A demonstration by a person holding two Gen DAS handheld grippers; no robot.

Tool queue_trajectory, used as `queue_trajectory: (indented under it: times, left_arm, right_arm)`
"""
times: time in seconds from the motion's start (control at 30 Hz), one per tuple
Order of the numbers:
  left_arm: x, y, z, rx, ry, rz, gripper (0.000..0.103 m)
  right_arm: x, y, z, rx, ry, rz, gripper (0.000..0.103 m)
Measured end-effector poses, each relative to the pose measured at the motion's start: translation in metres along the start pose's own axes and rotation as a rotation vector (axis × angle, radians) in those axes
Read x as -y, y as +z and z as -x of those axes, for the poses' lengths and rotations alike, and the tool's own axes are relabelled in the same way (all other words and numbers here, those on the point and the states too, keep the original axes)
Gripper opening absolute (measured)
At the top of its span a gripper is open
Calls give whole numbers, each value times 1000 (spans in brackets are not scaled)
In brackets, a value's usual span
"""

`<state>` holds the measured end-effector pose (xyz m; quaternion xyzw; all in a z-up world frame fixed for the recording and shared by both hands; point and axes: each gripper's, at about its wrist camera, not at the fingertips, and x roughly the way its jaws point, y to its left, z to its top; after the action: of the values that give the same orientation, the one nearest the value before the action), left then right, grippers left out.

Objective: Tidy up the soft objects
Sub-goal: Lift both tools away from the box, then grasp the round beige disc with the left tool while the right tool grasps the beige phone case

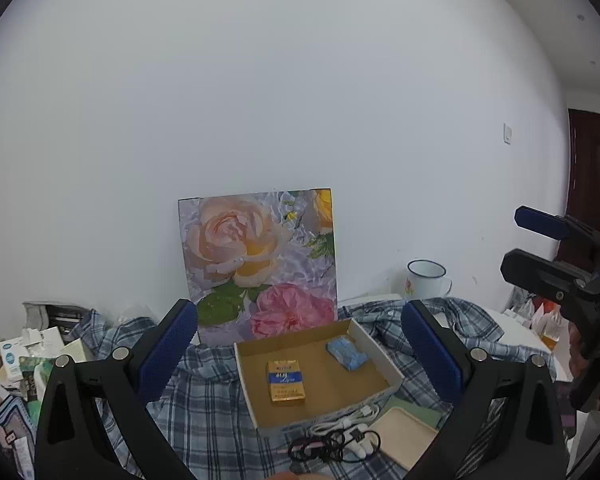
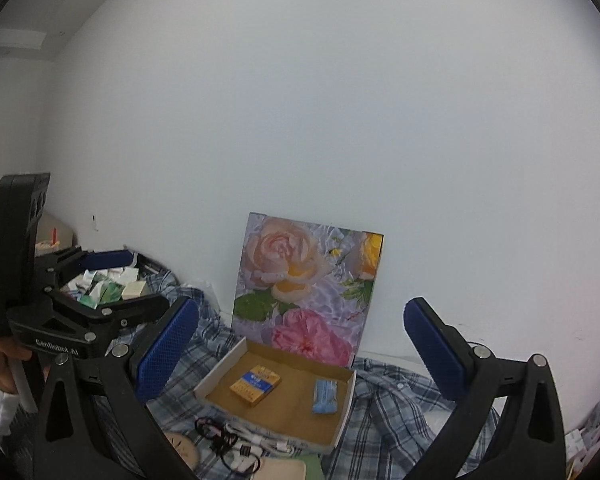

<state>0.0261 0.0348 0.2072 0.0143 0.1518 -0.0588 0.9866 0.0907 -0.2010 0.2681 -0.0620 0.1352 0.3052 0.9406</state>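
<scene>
A blue-and-white plaid shirt point(image 1: 204, 412) point(image 2: 396, 412) lies crumpled across the table. On it rests an open cardboard box point(image 1: 380, 354) point(image 2: 216, 378) holding a yellow-and-blue packet point(image 1: 285, 381) point(image 2: 255, 385) and a folded blue cloth point(image 1: 347, 353) point(image 2: 325, 396). My left gripper point(image 1: 300, 344) hovers open above and in front of the box, nothing between its blue pads. My right gripper point(image 2: 302, 344) is open too, facing the box from the right. In the right wrist view the left gripper point(image 2: 108, 280) shows at the left, held by a hand.
A floral panel point(image 1: 260, 260) point(image 2: 308, 284) leans on the white wall behind the box. Tangled black and white cables point(image 1: 336, 438) point(image 2: 236, 440) and a beige tray point(image 1: 404, 434) lie in front. An enamel mug point(image 1: 426, 278) stands back right. Small boxes point(image 1: 32, 356) crowd the left.
</scene>
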Motion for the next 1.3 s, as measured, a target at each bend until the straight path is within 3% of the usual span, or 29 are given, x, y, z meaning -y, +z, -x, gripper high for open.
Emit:
queue_trajectory:
  times: [0.43, 0.77, 1.13, 1.3]
  left_arm:
    - [23, -50, 13, -69, 14, -52, 103]
    - [17, -102, -12, -223, -8, -24, 103]
    - [4, -153, -34, -413, -82, 60, 103]
    - [8, -175, -42, -493, -95, 42, 103]
  right_arm:
    - [-4, -70, 10, -84, 2, 18, 103]
    - [-17, -122, -7, -161, 73, 61, 103]
    - [-7, -171, -28, -288, 110, 3, 103]
    - [-3, -186, -40, -336, 123, -24, 103]
